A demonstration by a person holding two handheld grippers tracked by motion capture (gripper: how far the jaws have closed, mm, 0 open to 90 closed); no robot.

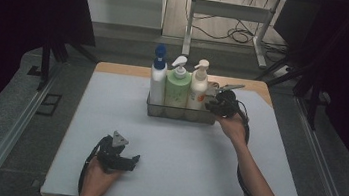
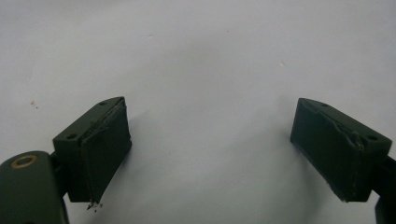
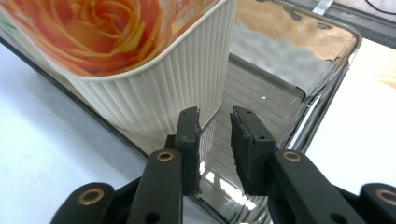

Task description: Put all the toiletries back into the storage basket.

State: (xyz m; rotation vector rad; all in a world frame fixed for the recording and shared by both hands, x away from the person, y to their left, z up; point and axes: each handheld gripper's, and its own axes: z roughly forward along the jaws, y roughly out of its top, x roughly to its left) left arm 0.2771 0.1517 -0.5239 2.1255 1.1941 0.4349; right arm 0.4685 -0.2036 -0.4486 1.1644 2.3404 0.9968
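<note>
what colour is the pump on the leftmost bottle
Blue pump, clearest in the high view.

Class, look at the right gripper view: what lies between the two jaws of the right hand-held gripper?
The clear tray wall runs between them; pads not pressing it, right gripper view.

glossy clear plastic tray [image 3: 322,70], ribbed cream plastic bottle [image 3: 177,79]

Three bottles, one tray, two tools

On the counter [image 1: 109,120] stands one clear tray [image 1: 180,114] with three pump bottles in it: one white bottle with a blue top [image 1: 157,78], one green bottle [image 1: 177,86] and one cream bottle [image 1: 198,87]. There are two tools, the left tool [image 1: 133,161] and the right tool [image 1: 209,100].
</note>
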